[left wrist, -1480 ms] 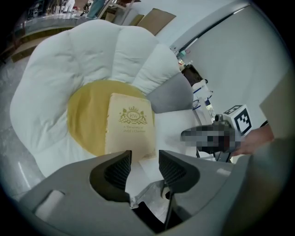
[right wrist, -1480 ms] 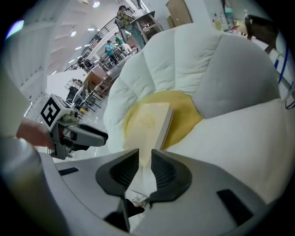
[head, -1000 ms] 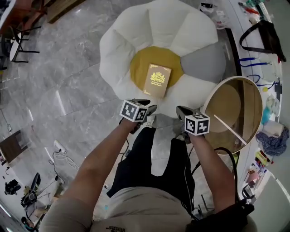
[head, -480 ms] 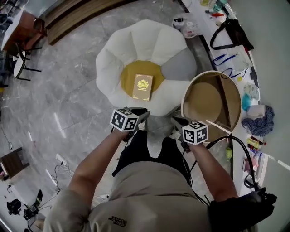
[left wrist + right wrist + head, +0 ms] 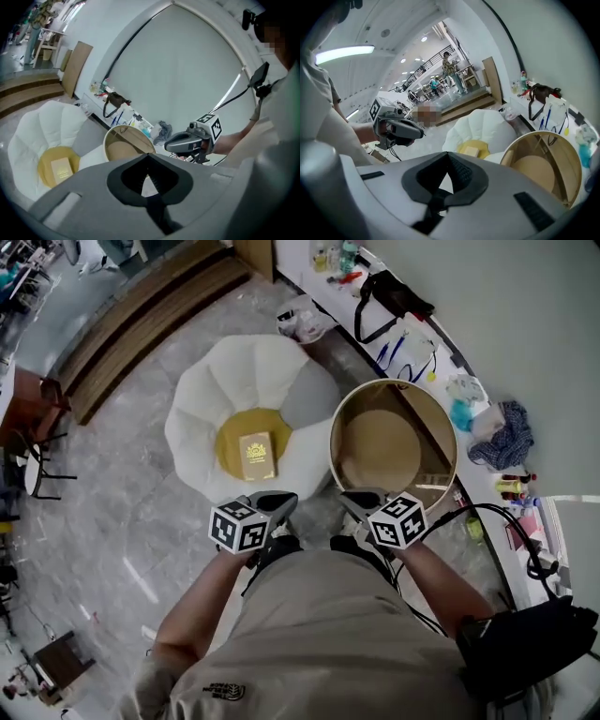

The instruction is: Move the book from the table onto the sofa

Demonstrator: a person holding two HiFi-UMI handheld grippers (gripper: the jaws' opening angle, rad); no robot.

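Left gripper (image 5: pixel 277 503) closed, empty; right gripper (image 5: pixel 355 500) closed, empty; book (image 5: pixel 257 455) flat on sofa (image 5: pixel 255 371).

Two grippers: one left gripper (image 5: pixel 284 500) and one right gripper (image 5: pixel 350 497). One book (image 5: pixel 257 455) and one flower-shaped sofa (image 5: pixel 202 409), both ahead of the left jaws. One round table (image 5: pixel 394 442), just beyond the right jaws. One black bag (image 5: pixel 394 298) and one blue cloth (image 5: pixel 502 435), well past both pairs of jaws

We look down on a grey marble floor (image 5: pixel 112 521), wooden steps (image 5: pixel 141 315), and a cluttered counter (image 5: pixel 422 334) along a white wall (image 5: pixel 525 324).
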